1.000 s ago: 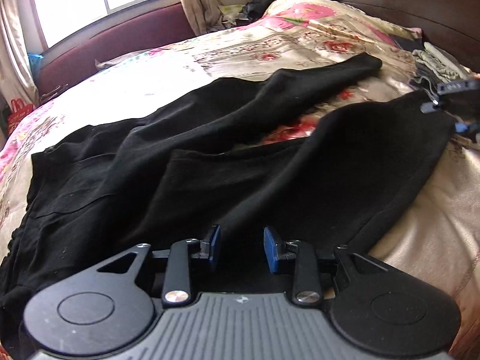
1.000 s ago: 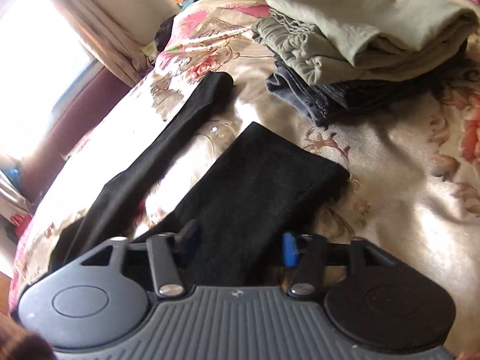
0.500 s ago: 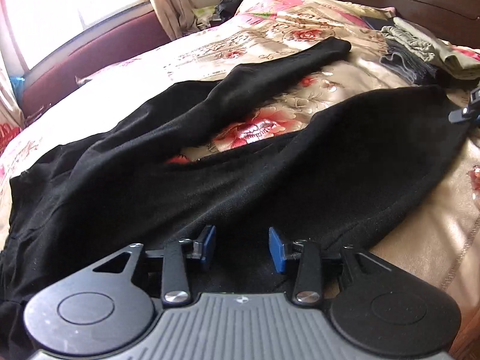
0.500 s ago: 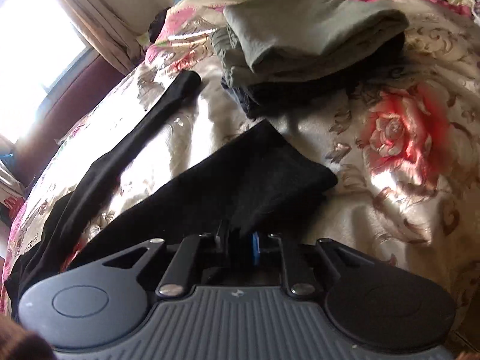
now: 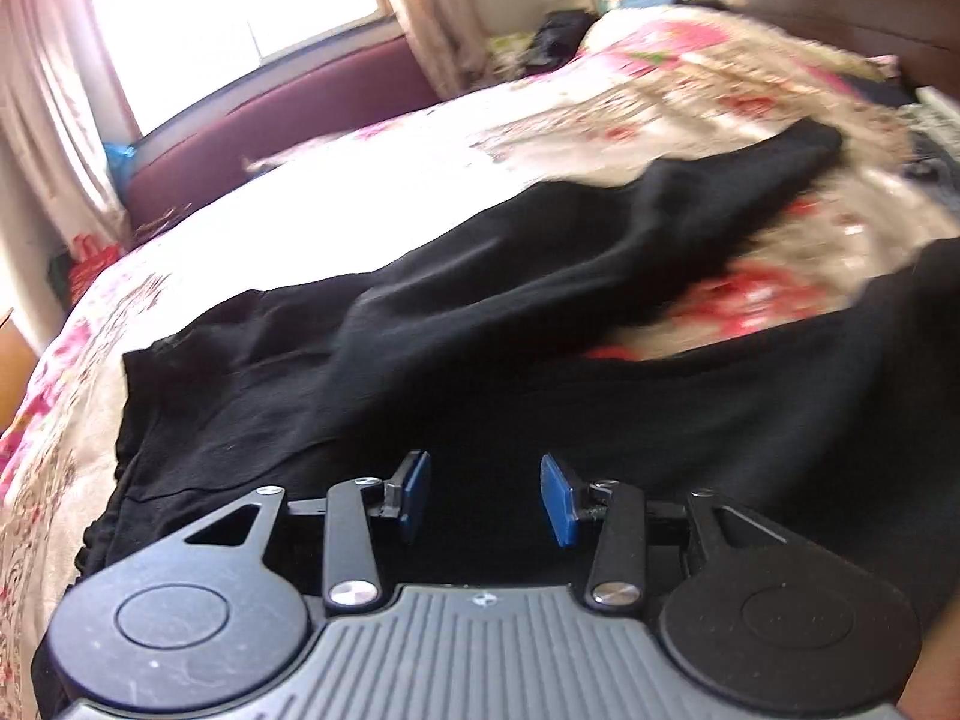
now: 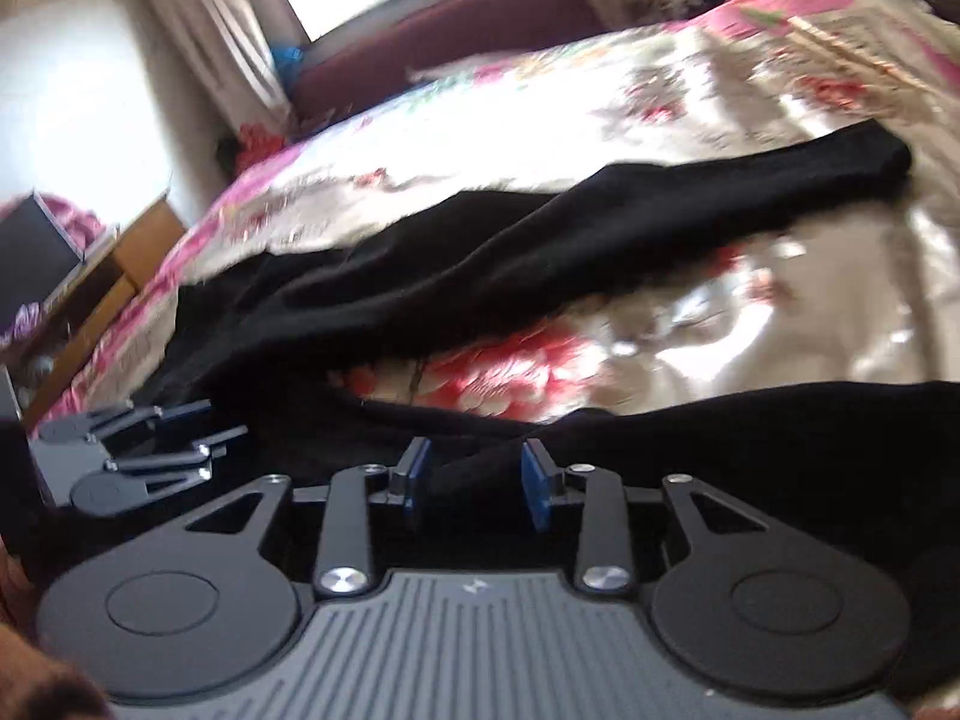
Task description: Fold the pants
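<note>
— What carries everything here?

— A bed (image 5: 420, 156), covered by a shiny cream bedspread (image 6: 690, 90) with pink and red flowers.

— And what lies directly on it?

— Black pants (image 5: 480, 324), spread flat. The waist end lies toward the bed's left edge. One leg (image 6: 660, 222) runs away from the waist toward the far right of the bed; the other leg (image 6: 780, 438) lies on the near side of it. Between the two legs a red flower of the bedspread shows.

— Anything else?

— Past the far leg's cuff, at the right rim of the left view, perhaps some folded clothes, too blurred to tell.
</note>
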`<state>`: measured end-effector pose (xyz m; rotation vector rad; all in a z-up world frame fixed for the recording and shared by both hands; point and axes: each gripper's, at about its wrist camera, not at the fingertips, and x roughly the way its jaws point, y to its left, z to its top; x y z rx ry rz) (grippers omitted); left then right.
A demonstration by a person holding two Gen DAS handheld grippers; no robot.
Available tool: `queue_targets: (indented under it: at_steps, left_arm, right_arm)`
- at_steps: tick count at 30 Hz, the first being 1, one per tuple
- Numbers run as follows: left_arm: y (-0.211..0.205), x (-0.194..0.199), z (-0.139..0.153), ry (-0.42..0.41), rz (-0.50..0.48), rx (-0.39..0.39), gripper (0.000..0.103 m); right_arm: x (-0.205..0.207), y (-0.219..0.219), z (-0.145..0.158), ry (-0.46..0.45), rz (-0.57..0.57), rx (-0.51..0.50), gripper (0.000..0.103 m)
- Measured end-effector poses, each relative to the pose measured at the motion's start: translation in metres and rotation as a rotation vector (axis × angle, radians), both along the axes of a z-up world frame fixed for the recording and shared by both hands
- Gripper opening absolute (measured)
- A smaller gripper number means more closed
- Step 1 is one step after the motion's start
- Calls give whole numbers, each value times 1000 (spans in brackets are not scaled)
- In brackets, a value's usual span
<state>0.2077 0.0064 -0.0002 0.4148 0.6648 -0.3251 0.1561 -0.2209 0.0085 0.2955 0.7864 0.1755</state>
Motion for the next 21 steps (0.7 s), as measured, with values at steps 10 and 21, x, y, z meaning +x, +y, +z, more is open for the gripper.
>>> queue_targets:
  at_steps: [10,21]
  left_arm:
    - [59,56,35,186,-24,-116,55]
    - [106,105,85,238,-100,-8,64]
  right_arm:
    - [97,46,37,60,229,-277,39]
    - [228,115,37,96,503,-435,52]
